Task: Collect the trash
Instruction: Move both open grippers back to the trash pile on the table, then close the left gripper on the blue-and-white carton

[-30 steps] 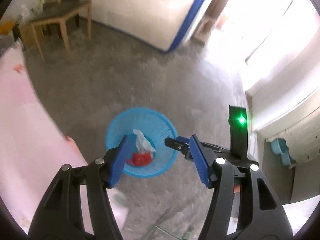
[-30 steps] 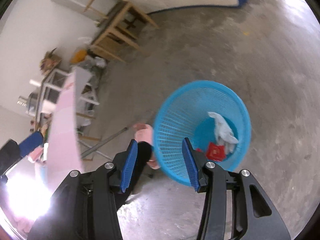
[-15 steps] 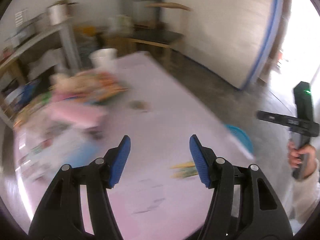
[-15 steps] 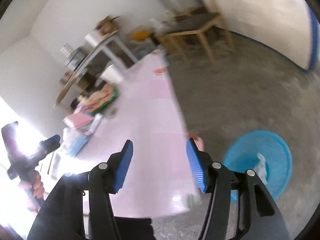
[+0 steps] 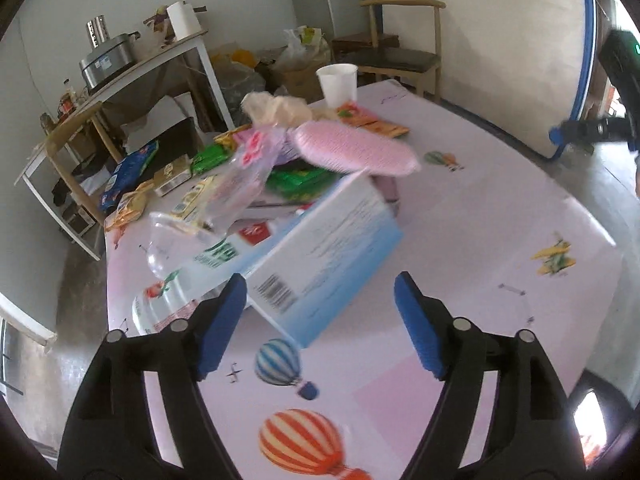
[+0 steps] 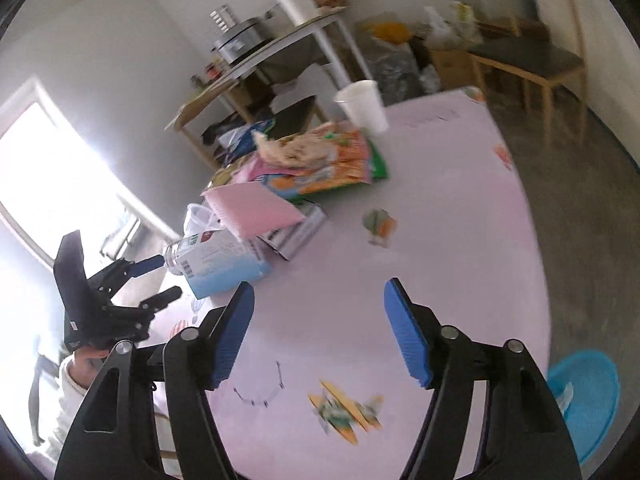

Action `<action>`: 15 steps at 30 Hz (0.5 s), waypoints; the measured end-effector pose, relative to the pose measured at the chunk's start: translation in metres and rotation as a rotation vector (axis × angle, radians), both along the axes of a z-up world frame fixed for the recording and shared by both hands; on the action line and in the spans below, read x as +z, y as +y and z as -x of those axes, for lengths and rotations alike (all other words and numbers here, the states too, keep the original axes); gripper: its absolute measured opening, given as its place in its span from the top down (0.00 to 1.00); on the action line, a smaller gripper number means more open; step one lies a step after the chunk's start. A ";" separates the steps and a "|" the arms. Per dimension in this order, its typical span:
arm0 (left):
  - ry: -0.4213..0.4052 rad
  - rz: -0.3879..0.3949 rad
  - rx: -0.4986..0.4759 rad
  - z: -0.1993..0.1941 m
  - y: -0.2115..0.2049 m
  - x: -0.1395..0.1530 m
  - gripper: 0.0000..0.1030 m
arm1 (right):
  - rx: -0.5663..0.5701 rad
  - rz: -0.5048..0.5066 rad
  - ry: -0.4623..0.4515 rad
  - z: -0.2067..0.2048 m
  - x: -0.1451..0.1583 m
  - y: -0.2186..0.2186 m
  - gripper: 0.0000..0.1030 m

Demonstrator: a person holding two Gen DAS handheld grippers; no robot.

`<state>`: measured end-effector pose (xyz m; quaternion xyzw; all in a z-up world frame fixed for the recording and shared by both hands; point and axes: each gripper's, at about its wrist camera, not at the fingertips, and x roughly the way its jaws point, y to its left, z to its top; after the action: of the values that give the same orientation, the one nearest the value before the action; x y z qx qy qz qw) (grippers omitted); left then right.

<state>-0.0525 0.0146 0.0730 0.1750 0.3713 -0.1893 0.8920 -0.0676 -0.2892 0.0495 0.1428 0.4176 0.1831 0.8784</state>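
A heap of trash lies on the pink balloon-print table [image 5: 480, 208]: a white and blue box [image 5: 320, 256], a clear plastic bottle [image 5: 172, 248], a pink pack [image 5: 352, 148], green and orange wrappers, and a white paper cup [image 5: 338, 84]. My left gripper [image 5: 320, 284] hovers over the box with its jaws opening. The box's near corner is between them and the pads are not pressing on it. My right gripper [image 6: 320, 286] hangs over bare tablecloth with its jaws opening, holding nothing. The blue trash basket [image 6: 588, 384] stands on the floor at the lower right.
Wooden chairs [image 5: 400, 52] and a cluttered shelf table [image 5: 152, 60] stand behind the table, with bags and boxes on the floor. In the right wrist view a hand holds the left gripper [image 6: 168, 276] near the box [image 6: 224, 264]. The right gripper [image 5: 568, 136] appears at the far right edge.
Both views have swung up from the blue basket on the floor to the tabletop. Both pairs of jaws stand wider apart. The left gripper now faces the box closely.
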 end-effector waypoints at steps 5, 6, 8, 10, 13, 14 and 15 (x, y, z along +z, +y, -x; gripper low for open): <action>-0.148 -0.235 -0.096 0.014 -0.016 -0.021 0.16 | 0.073 0.032 0.016 -0.028 0.000 0.034 0.26; -0.195 -0.305 -0.088 0.012 -0.024 -0.028 0.12 | 0.078 0.038 0.022 -0.033 -0.001 0.039 0.26; -0.210 -0.367 -0.106 0.006 -0.035 -0.037 0.11 | 0.093 0.032 0.030 -0.040 -0.003 0.047 0.26; -0.215 -0.418 -0.138 0.001 -0.046 -0.047 0.11 | 0.092 0.031 0.039 -0.044 -0.005 0.054 0.26; -0.220 -0.495 -0.174 -0.010 -0.056 -0.063 0.11 | 0.094 0.029 0.047 -0.047 -0.008 0.059 0.26; -0.221 -0.514 -0.177 -0.013 -0.058 -0.066 0.11 | 0.095 0.028 0.050 -0.047 -0.010 0.061 0.26; -0.219 -0.527 -0.177 -0.016 -0.060 -0.069 0.11 | 0.098 0.029 0.052 -0.049 -0.010 0.062 0.26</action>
<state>-0.0368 -0.0452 0.0043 0.4517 0.2924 -0.1436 0.8306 -0.0191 -0.2270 0.0395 0.1141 0.4496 0.2162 0.8591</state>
